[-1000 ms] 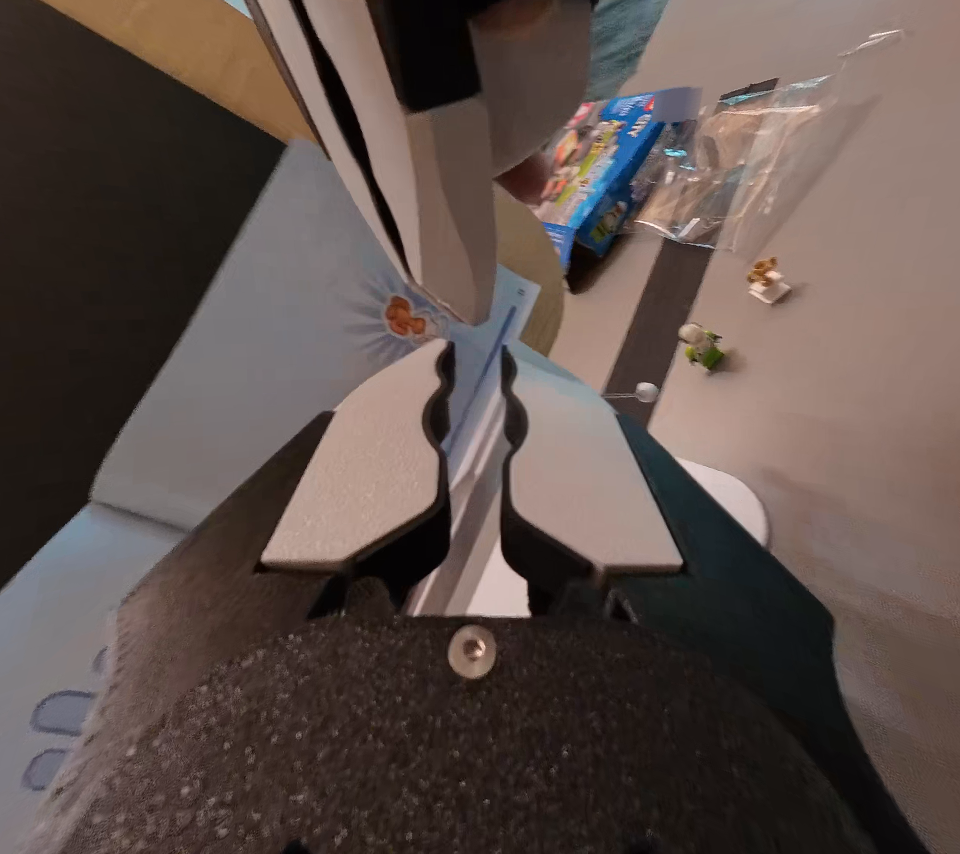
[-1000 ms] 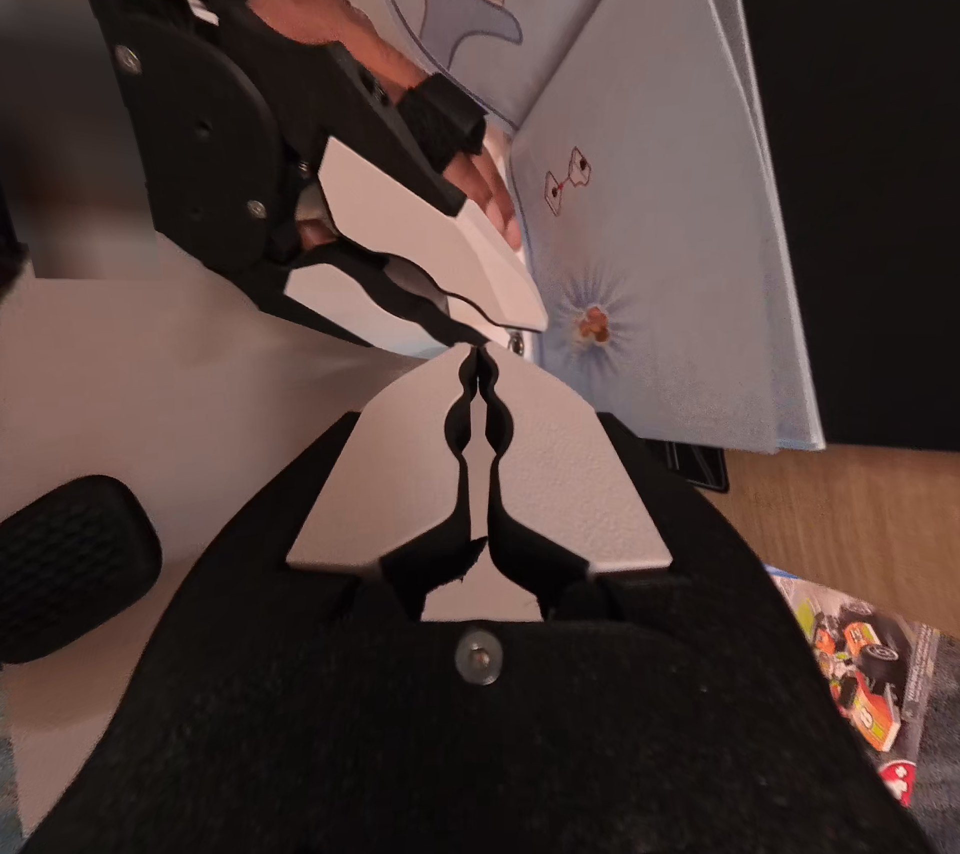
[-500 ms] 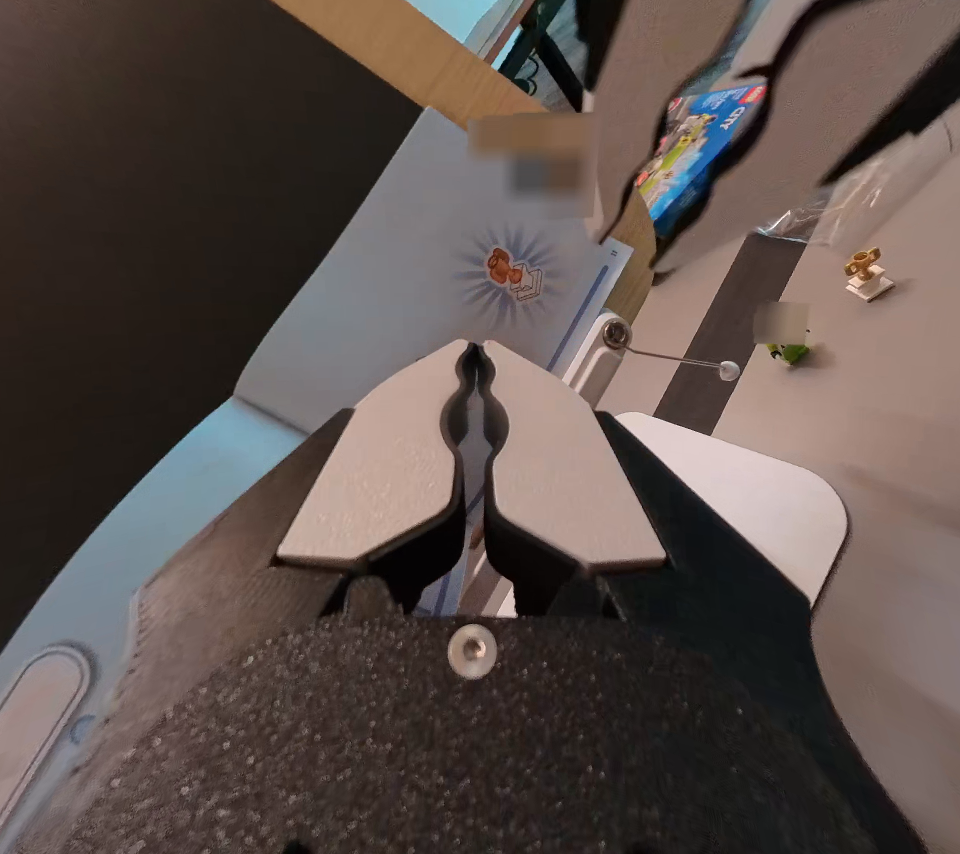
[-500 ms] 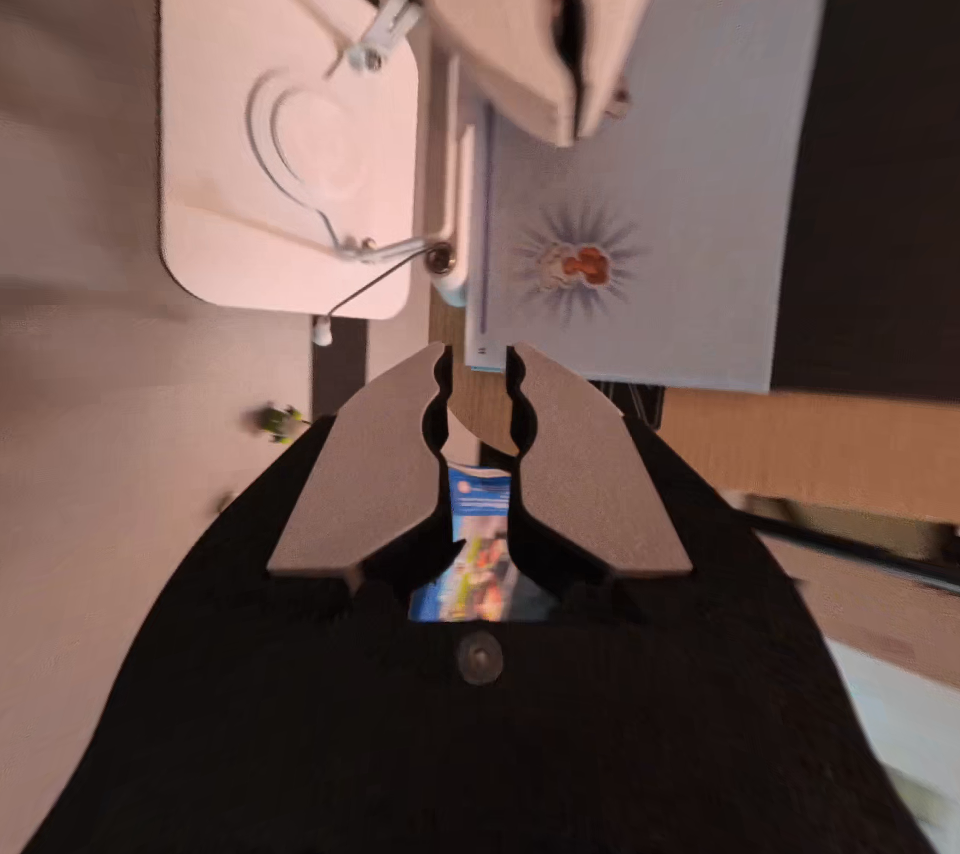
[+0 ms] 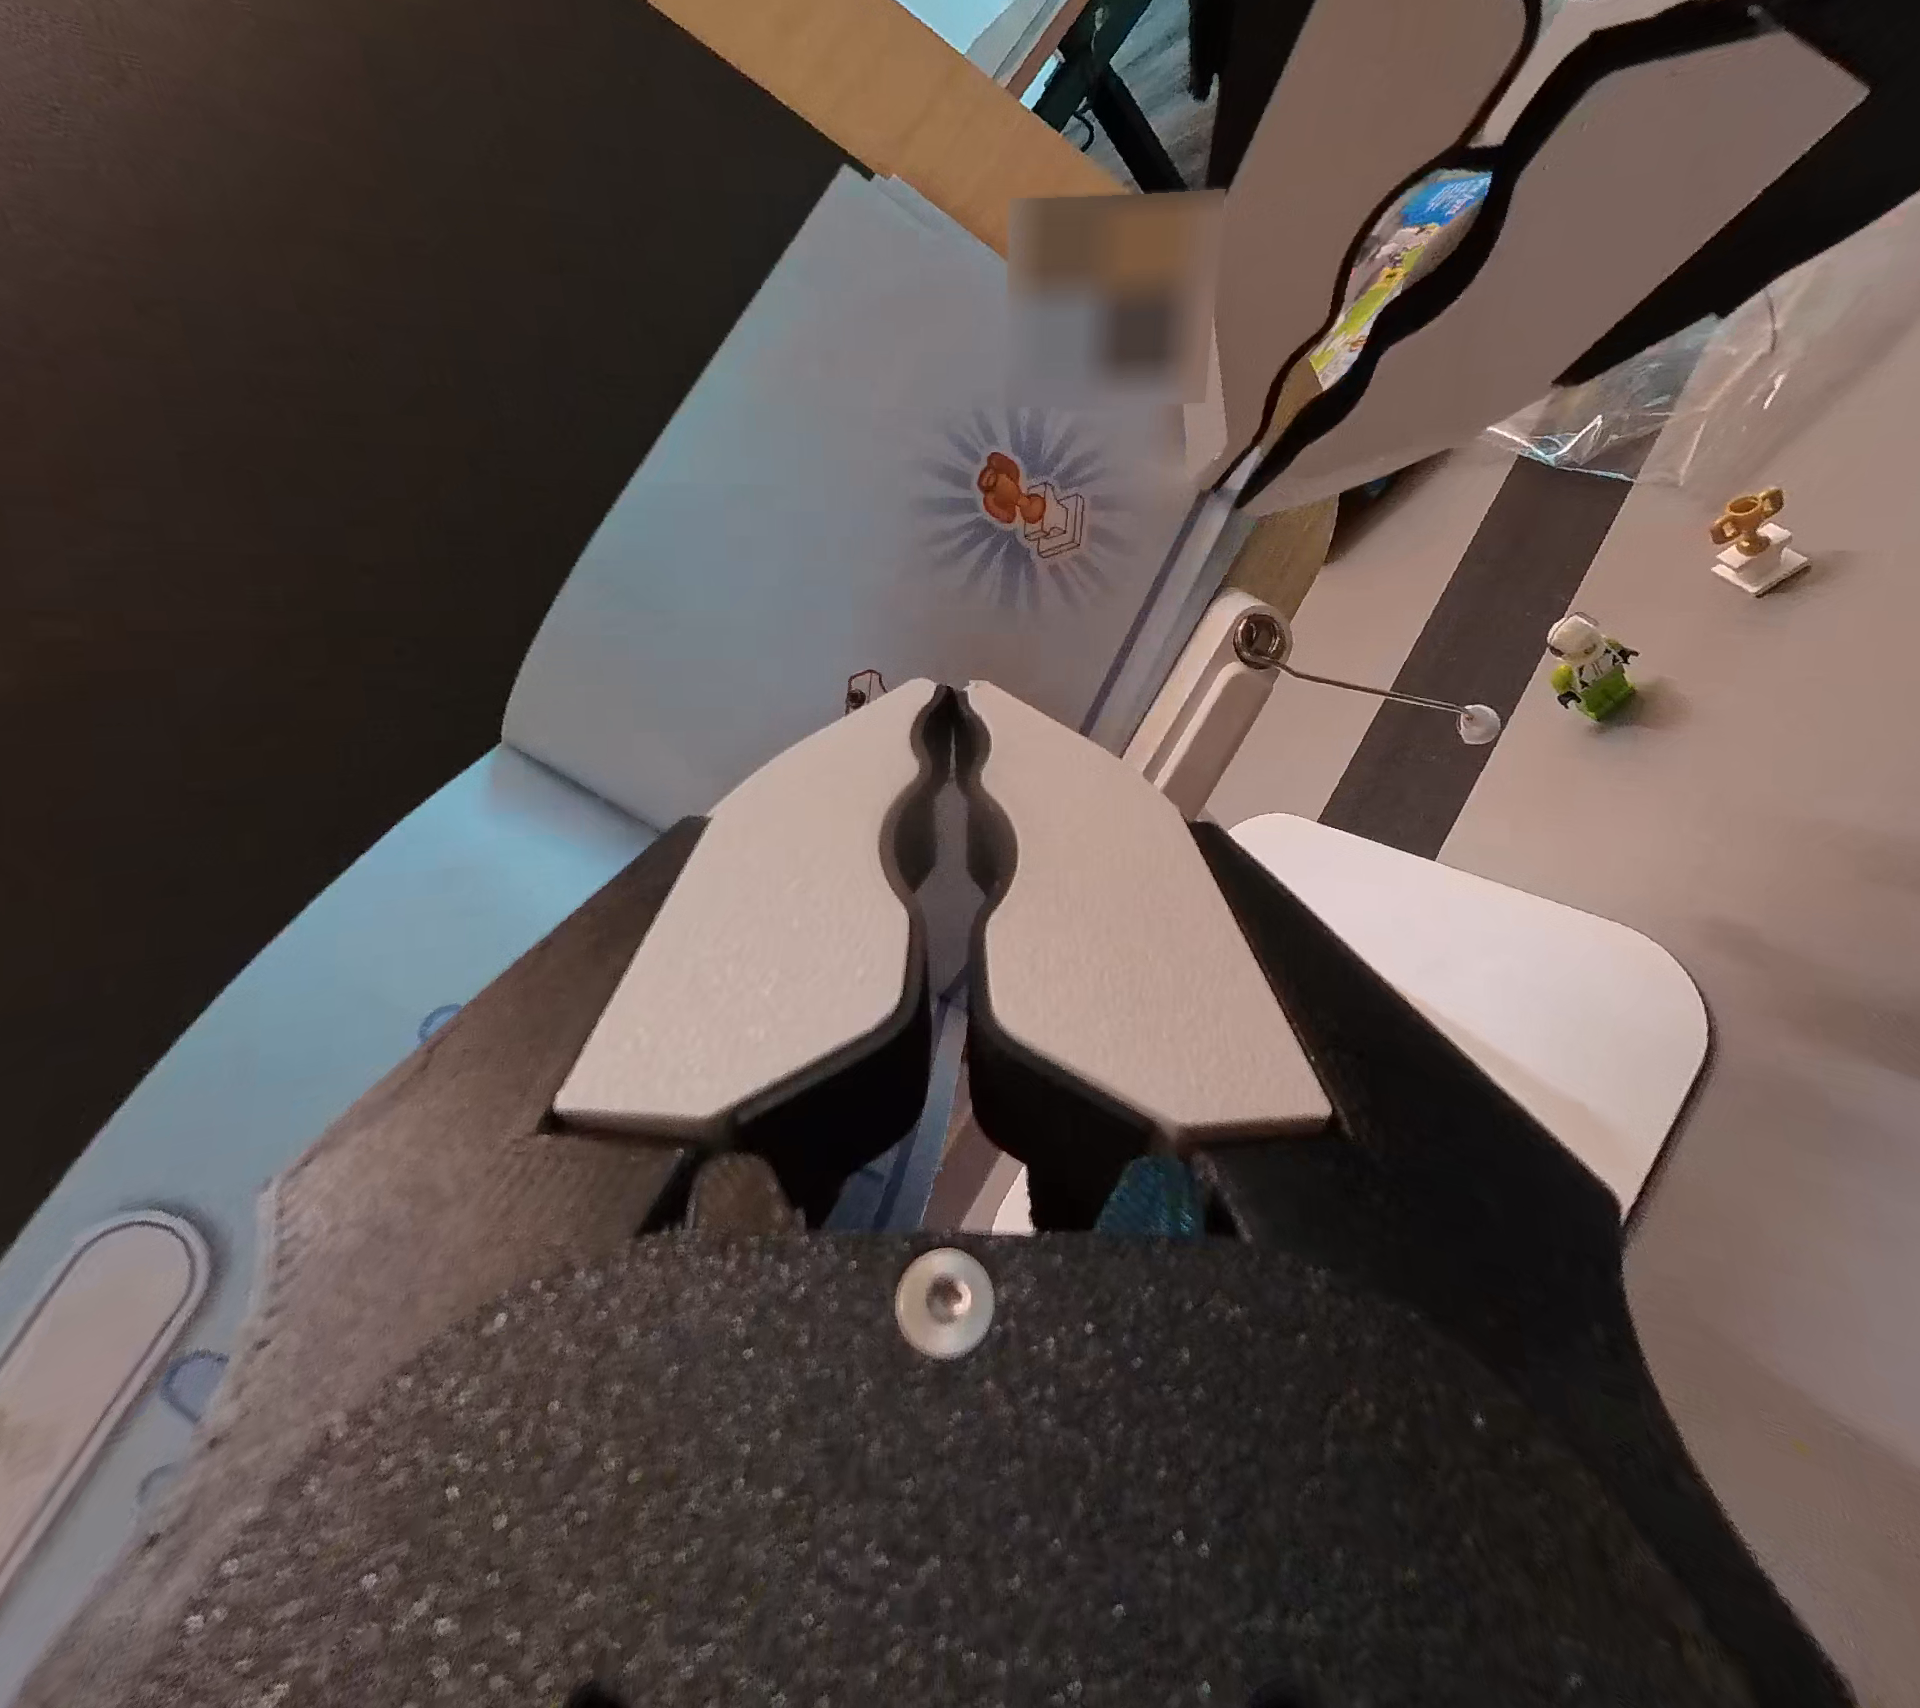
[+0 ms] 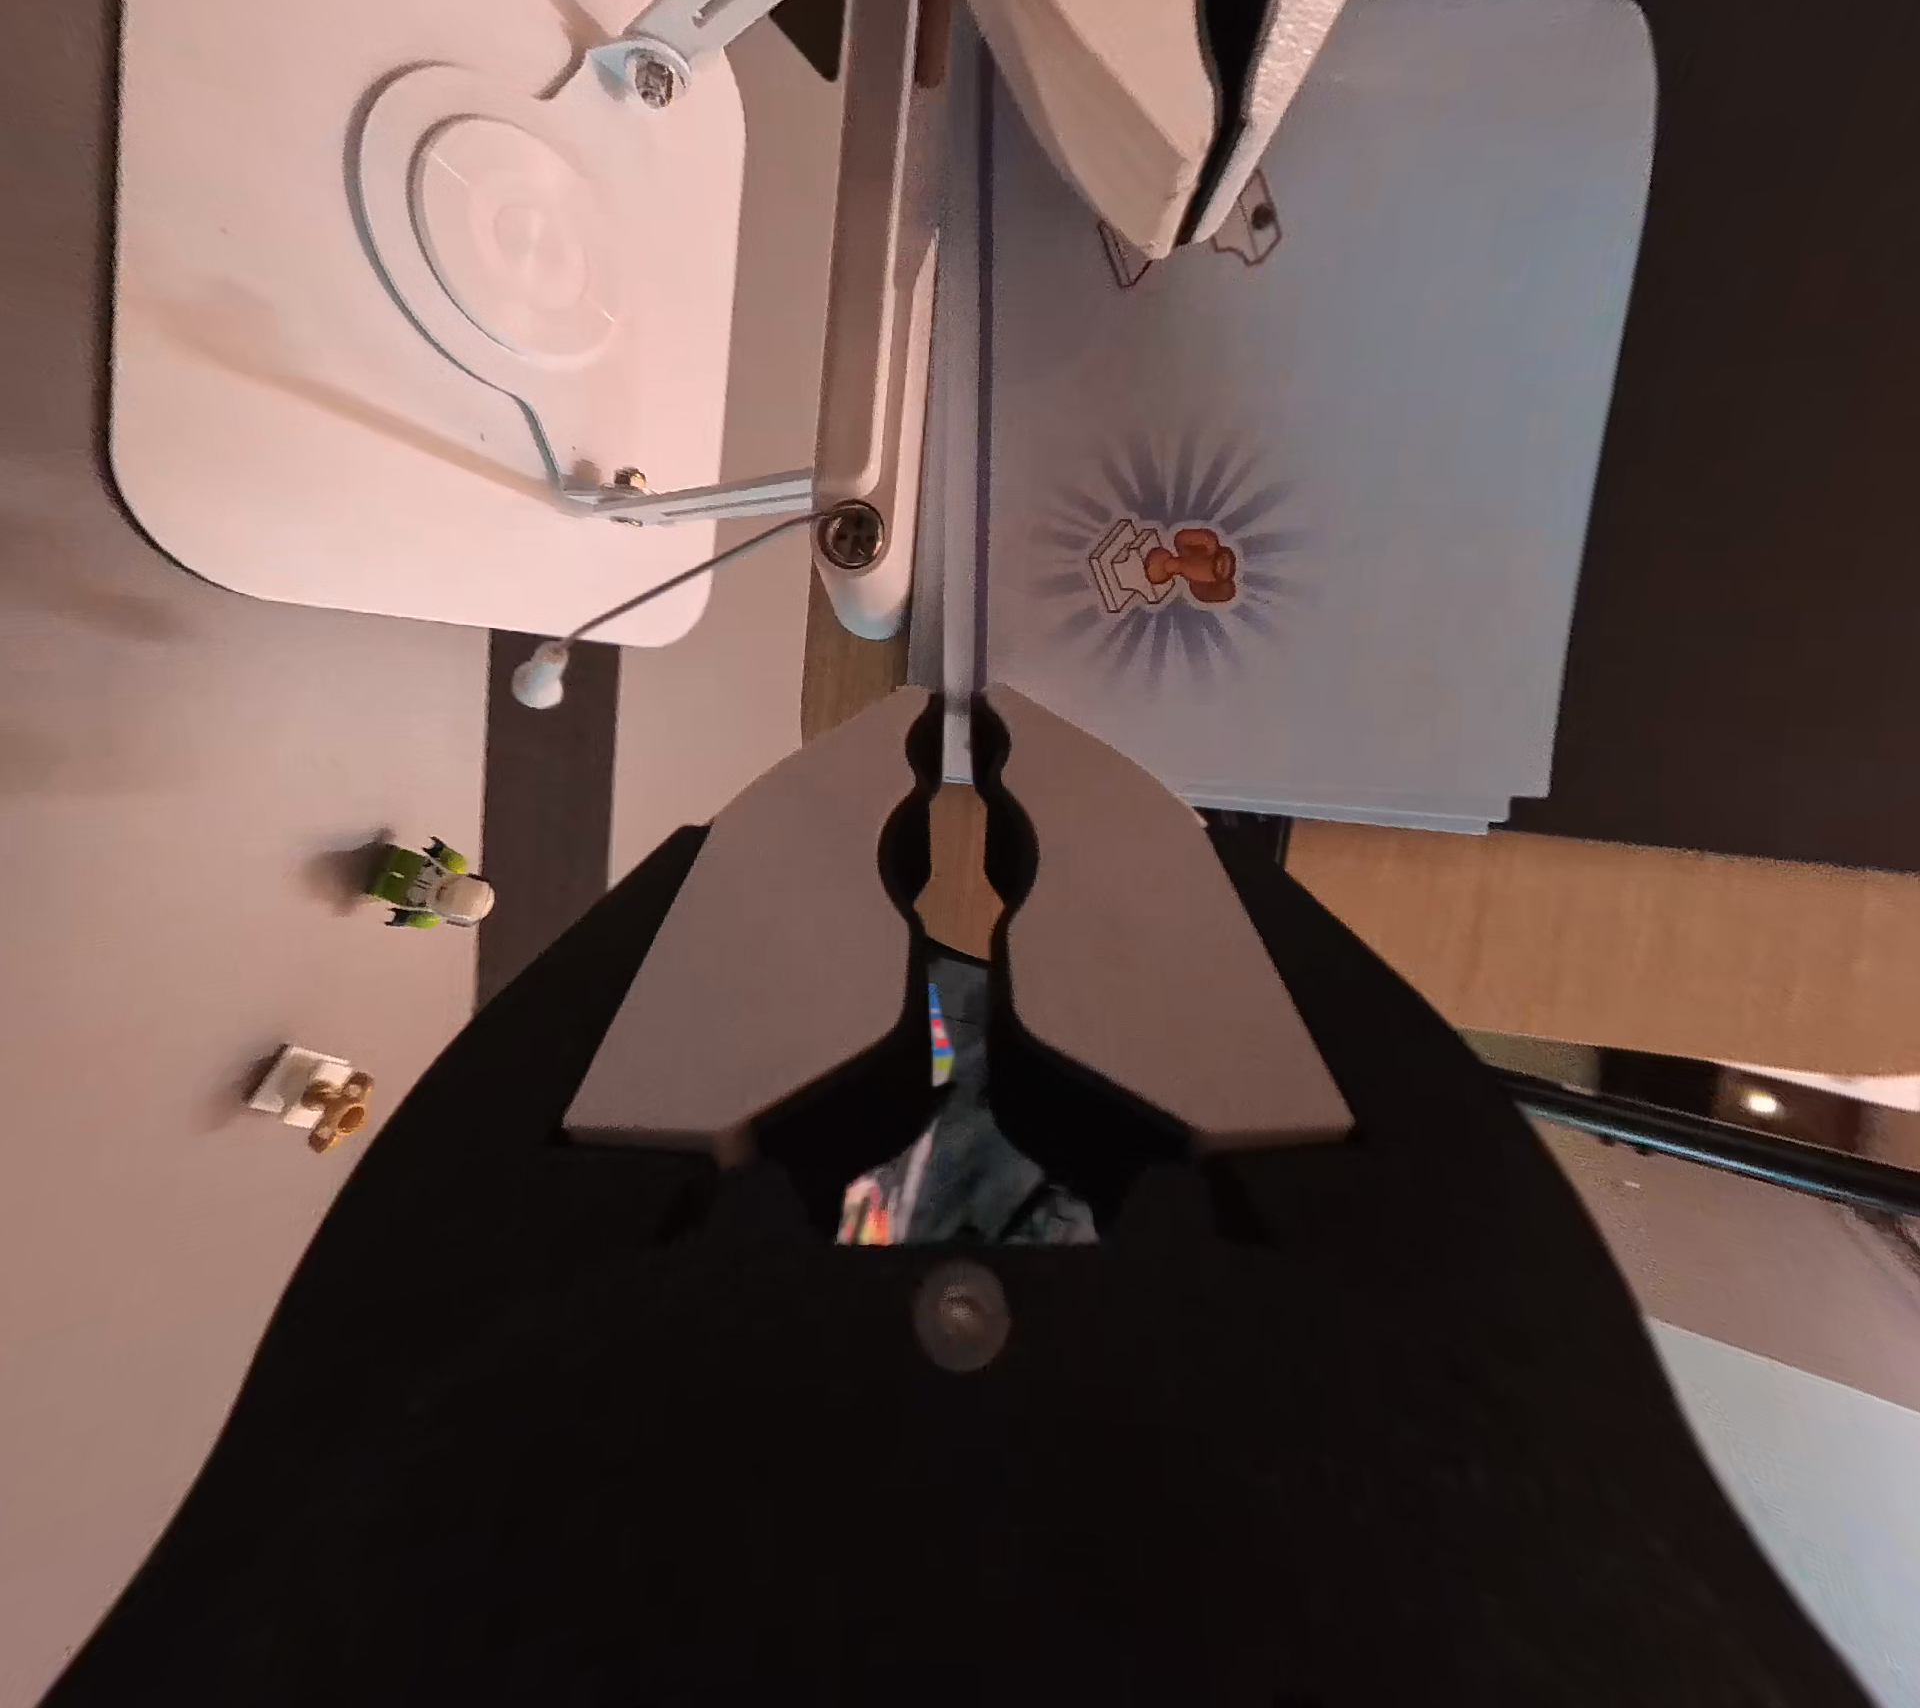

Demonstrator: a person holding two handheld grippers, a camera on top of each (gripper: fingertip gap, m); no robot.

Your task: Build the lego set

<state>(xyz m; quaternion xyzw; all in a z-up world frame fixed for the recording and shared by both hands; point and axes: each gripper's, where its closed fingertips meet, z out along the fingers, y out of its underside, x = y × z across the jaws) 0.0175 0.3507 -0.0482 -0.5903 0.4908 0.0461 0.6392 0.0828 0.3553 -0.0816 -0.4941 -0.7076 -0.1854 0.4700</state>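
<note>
The left gripper has its jaws pressed together at the tips over the light-blue page of the instruction booklet; whether a page edge is caught between them cannot be told from either view. The right gripper is almost closed on the lower edge of the booklet's page stack, where the leaves show between its tips.

1 second ago the left jaws stood apart and the right ones were together near the page; half a second ago that had reversed. Now both are nearly closed at the booklet, the right one at its corner. I judge this to be page turning, not brick work, so the build itself is paused while the next step is looked up.

The booklet leans on a white book stand, whose wire page holder swings free of the paper. Beyond the stand, on the grey bench, stand 2 finished items: a green and white minifigure and, farther toward the bench edge, a gold trophy on a white plate, matching the printed picture. A clear plastic bag lies beyond them; its contents cannot be made out. The set's box shows only through the right gripper's jaws.
</note>
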